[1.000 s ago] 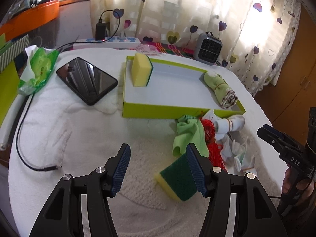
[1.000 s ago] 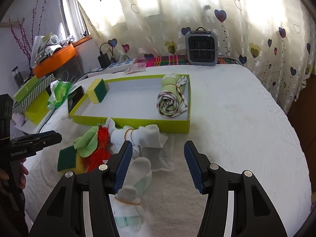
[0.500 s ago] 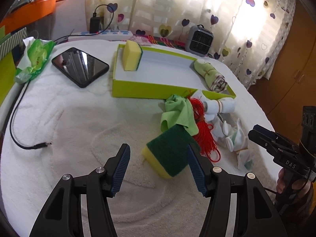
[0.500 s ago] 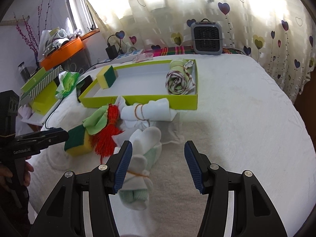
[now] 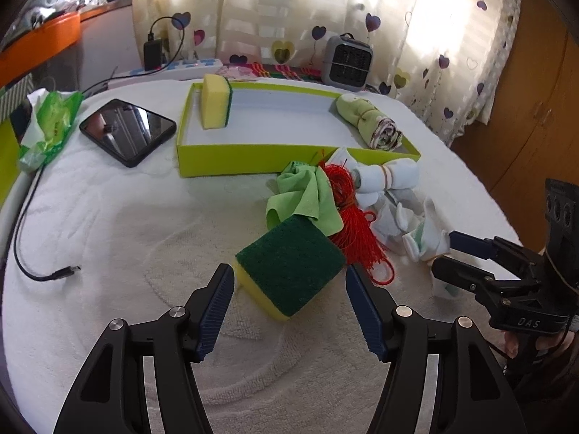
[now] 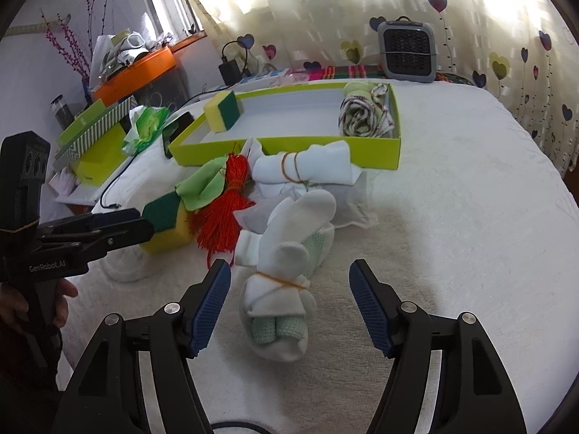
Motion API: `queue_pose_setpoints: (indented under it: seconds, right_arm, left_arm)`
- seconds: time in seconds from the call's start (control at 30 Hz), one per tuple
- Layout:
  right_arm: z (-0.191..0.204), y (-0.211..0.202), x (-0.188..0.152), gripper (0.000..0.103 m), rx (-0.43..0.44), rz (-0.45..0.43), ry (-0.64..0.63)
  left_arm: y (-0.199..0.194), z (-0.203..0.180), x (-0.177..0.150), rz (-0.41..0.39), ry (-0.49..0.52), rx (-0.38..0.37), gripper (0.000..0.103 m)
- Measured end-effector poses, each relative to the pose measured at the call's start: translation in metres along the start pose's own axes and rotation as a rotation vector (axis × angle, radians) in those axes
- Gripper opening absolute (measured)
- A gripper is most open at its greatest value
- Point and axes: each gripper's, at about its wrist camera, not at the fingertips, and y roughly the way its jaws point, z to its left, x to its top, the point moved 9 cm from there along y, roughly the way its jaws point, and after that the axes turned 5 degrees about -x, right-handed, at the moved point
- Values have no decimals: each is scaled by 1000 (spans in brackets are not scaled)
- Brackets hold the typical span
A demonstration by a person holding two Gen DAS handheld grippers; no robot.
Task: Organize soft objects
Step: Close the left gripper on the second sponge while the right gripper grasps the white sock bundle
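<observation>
Both wrist views look forward, low and close over the bed; each shows the green tray (image 5: 231, 161) (image 6: 362, 152) at upper centre.

The sponge (image 5: 289, 271) was dark green over yellow, the tassel (image 5: 356, 231) red, the tray (image 5: 231, 161) lime green.

"DAS" stood in pale letters on right gripper (image 5: 443, 253) body, seen from left wrist view. "GenRobot.AI" stood on left gripper (image 6: 144, 226) body, seen from right wrist view.
</observation>
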Motion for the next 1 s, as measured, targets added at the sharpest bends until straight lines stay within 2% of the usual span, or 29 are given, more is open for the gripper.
queue_pose_setpoints:
  seconds: [0.53, 0.8, 1.0]
  right_arm:
    - [5, 16, -4, 69, -26, 46, -40]
    - [6, 16, -4, 69, -38, 40, -48]
    - [2, 14, -3, 61, -44, 34, -33]
  left_arm:
    - [15, -3, 4, 30, 41, 86, 64]
    - [18, 2, 0, 48, -14, 63, 64]
    - [16, 2, -1, 43, -35, 53, 64]
